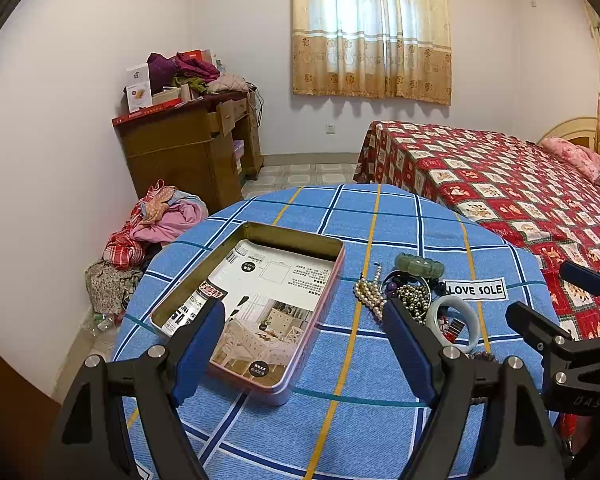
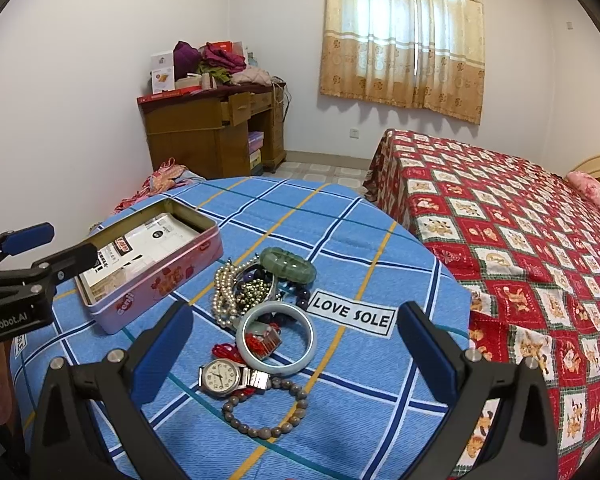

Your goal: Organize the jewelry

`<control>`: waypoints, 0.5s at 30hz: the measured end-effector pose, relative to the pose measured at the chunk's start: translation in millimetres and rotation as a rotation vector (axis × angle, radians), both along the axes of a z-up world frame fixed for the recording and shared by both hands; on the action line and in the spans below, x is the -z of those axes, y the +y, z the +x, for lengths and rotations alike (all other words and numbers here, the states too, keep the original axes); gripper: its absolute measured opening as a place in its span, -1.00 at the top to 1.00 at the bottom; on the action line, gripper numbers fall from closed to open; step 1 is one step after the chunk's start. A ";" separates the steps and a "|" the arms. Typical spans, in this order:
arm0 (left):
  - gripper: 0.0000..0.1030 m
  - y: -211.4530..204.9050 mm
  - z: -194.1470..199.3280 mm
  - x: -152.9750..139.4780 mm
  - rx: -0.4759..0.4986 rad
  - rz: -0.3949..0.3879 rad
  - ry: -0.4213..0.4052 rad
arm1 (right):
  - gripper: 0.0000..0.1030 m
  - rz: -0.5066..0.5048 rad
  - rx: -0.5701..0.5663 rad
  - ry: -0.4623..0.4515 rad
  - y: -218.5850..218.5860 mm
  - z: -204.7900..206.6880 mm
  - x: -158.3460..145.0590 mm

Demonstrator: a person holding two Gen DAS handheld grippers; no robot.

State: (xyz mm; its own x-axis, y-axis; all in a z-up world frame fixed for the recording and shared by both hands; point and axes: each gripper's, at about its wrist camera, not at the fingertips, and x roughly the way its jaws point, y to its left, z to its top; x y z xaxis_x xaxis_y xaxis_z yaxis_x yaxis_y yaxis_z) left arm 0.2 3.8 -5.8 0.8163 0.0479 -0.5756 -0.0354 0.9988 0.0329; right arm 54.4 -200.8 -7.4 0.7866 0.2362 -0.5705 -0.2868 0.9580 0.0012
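An open pink tin box (image 1: 260, 312) (image 2: 148, 276) lined with a printed sheet sits on the blue checked round table (image 1: 360, 420) (image 2: 340, 220). To its right lies a jewelry pile: a green jade bracelet (image 2: 287, 263) (image 1: 419, 265), a pearl string (image 2: 224, 296) (image 1: 369, 292), a pale bangle (image 2: 276, 364) (image 1: 474, 320), a wristwatch (image 2: 220, 376), a brown bead bracelet (image 2: 266, 410). My left gripper (image 1: 304, 340) is open and empty over the tin's near end. My right gripper (image 2: 294, 344) is open and empty around the pile's near side.
A bed with a red patterned cover (image 2: 520, 240) stands right of the table. A wooden desk piled with clothes and boxes (image 1: 192, 140) stands by the far wall. Clothes (image 1: 152, 220) lie on the floor left of the table. A "LOVE SOLE" label (image 2: 352, 314) is on the cloth.
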 end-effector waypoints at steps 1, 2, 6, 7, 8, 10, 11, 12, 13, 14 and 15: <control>-0.57 0.7 0.1 0.3 0.000 0.001 0.000 | -1.00 0.000 0.000 0.000 0.1 0.0 0.1; -0.57 -0.1 0.0 0.0 0.000 0.001 0.000 | -1.00 0.000 -0.001 0.000 -0.1 0.0 0.1; -0.57 0.5 0.1 0.3 0.000 0.001 0.000 | -1.00 -0.001 -0.003 0.001 1.0 -0.5 0.5; -0.57 -0.4 0.1 0.1 0.000 0.001 0.000 | -1.00 -0.001 -0.003 0.001 1.1 -0.5 0.6; -0.57 0.5 0.3 0.7 0.000 0.001 0.000 | -1.00 -0.001 -0.003 0.001 2.0 -0.8 1.0; -0.57 -0.5 0.1 0.0 -0.001 0.002 0.000 | -1.00 -0.001 -0.003 0.001 2.1 -0.6 1.0; -0.57 -0.4 0.1 0.0 0.000 0.001 0.000 | -1.00 -0.001 -0.004 0.001 2.3 -0.7 1.0; -0.57 -0.5 0.1 0.1 0.001 0.001 0.000 | -1.00 -0.002 -0.003 0.000 2.4 -0.8 1.1; -0.57 0.3 0.3 0.5 0.000 0.002 0.000 | -1.00 -0.002 -0.003 0.001 2.0 -0.4 0.9; -0.57 0.2 0.3 0.6 0.000 0.002 0.000 | -1.00 -0.001 -0.003 0.002 1.8 -0.4 0.9; -0.57 0.3 0.4 0.8 0.001 0.001 0.000 | -1.00 -0.001 -0.003 0.002 1.9 -0.4 1.0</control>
State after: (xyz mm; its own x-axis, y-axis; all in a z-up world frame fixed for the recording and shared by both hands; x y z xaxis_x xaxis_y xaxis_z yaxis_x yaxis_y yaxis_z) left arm 0.6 4.1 -6.6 0.8161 0.0479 -0.5759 -0.0346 0.9988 0.0341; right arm 54.0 -199.0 -8.4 0.7848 0.2380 -0.5722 -0.2899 0.9571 0.0005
